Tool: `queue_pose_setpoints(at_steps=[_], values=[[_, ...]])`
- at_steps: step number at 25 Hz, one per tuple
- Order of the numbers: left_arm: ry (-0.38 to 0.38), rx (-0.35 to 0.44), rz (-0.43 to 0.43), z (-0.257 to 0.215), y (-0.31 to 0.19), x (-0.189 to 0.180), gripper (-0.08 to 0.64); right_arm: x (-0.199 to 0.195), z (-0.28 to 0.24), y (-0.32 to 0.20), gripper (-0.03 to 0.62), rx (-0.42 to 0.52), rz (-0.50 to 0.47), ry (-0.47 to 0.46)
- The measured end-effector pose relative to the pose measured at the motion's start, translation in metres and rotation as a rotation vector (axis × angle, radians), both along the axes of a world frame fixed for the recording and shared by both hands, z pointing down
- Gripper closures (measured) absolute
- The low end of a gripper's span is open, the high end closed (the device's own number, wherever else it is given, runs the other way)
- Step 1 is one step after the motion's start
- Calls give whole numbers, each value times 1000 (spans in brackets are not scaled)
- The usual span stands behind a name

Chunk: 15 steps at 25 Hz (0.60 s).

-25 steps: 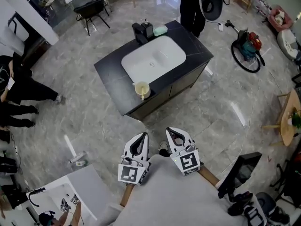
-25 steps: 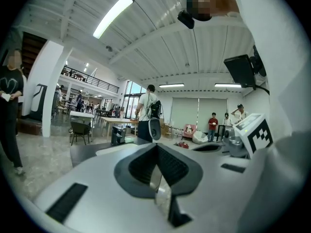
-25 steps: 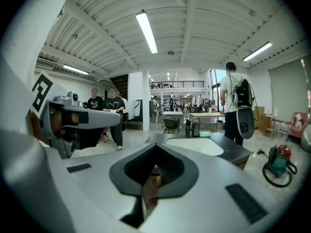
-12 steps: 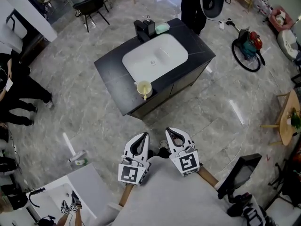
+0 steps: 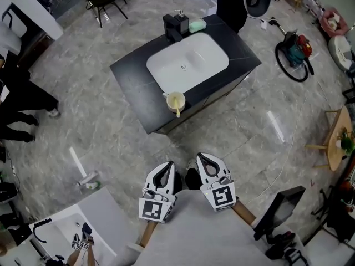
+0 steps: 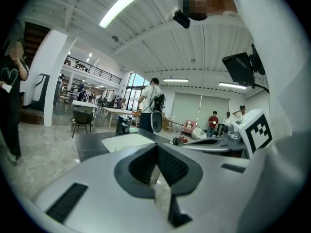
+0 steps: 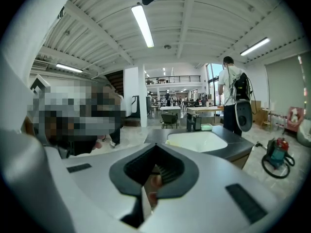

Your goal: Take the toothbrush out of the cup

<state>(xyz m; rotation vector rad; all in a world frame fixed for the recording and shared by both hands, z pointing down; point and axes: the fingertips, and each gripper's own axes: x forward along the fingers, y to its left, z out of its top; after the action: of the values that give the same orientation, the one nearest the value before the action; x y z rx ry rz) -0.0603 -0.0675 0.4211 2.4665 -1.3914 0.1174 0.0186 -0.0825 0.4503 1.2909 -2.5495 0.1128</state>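
Two handheld grippers low in the middle of the head view: left gripper (image 5: pixel 168 166) and right gripper (image 5: pixel 203 158), side by side, tips toward the top of the frame. Both clenched on nothing (pads pressed together in each gripper view). Well apart from the black-topped vanity counter (image 5: pixel 133 87) at upper middle, with its white rounded basin (image 5: pixel 188 62).

Just below the basin, near the counter's front edge, on the black top: a small pale yellow round cup (image 5: pixel 176 100). Inside it, a slim yellowish toothbrush (image 5: pixel 178 111), leaning on the rim. Long axis close to vertical in the frame, free end tipped toward the lower edge and slightly right. Untouched by either gripper.

Compared with a second ago: counter and cup shifted a little up and to the right in the frame, grippers sitting slightly lower, same side-by-side pairing, jaws no different. Toothbrush leaning the same way in the cup.
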Motion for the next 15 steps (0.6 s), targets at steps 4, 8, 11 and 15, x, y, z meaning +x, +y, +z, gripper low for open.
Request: queue_pose_setpoints(at_steps=[4, 8, 11, 15], values=[[-53, -30, 30, 26, 10, -10, 557, -4, 14, 6, 589, -36, -8, 36], [-51, -61, 47, 42, 15, -10, 557, -8, 30, 11, 589, -57, 32, -16], [23, -125, -1, 55, 15, -8, 556, -9, 53, 17, 589, -105, 12, 49], [6, -163, 13, 72, 25, -7, 557, -10, 81, 28, 589, -178, -22, 144]])
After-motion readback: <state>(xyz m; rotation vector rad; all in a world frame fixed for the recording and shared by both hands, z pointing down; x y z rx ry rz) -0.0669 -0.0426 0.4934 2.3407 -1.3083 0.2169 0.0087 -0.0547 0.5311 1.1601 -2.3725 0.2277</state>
